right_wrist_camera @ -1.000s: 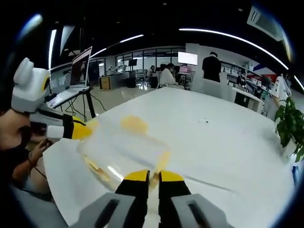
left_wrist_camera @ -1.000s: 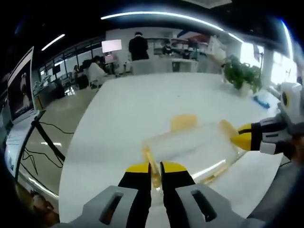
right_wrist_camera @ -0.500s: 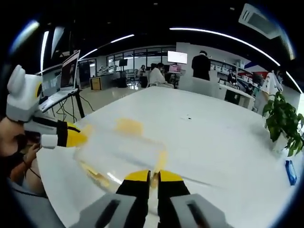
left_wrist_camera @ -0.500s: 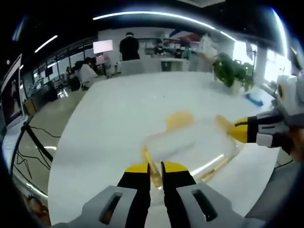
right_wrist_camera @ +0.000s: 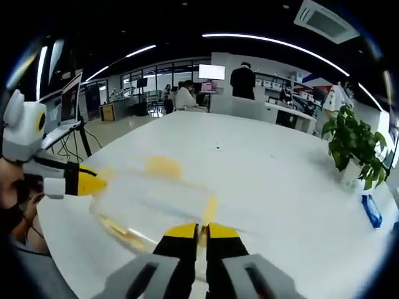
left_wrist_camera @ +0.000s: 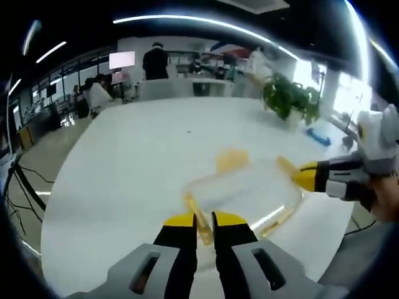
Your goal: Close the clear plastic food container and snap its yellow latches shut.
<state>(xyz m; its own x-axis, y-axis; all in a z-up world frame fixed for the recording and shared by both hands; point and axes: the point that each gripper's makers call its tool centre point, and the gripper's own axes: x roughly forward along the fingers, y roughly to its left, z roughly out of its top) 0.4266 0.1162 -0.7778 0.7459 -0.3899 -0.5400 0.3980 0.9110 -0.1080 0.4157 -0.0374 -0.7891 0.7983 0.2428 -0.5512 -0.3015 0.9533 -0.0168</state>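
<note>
In the left gripper view, the left gripper [left_wrist_camera: 204, 219] has its yellow-tipped jaws clenched on the yellow latch [left_wrist_camera: 194, 213] at the near end of the clear plastic food container [left_wrist_camera: 246, 194], which lies on the white table [left_wrist_camera: 137, 156] with its lid down. At the container's far end the right gripper [left_wrist_camera: 305, 177] comes in from the right, its yellow tips against the latch there (whether it truly pinches it cannot be told from this side). A third latch [left_wrist_camera: 232, 159] sticks out from the container's far long side, flat on the table. Beyond the container a potted plant [left_wrist_camera: 288, 99] stands near the table's far right edge, with a small blue object [left_wrist_camera: 318, 136] beside it. Farther still, a person in dark clothes [left_wrist_camera: 154, 62] stands beyond the table, next to a lit screen [left_wrist_camera: 120, 60].

In the right gripper view, the right gripper [right_wrist_camera: 201, 232] is closed on the near-end latch [right_wrist_camera: 208, 212] of the container [right_wrist_camera: 153, 196]. The left gripper [right_wrist_camera: 84, 182] meets the container's opposite end from the left. The plant [right_wrist_camera: 355, 146] is well beyond the container, to the right.
</note>
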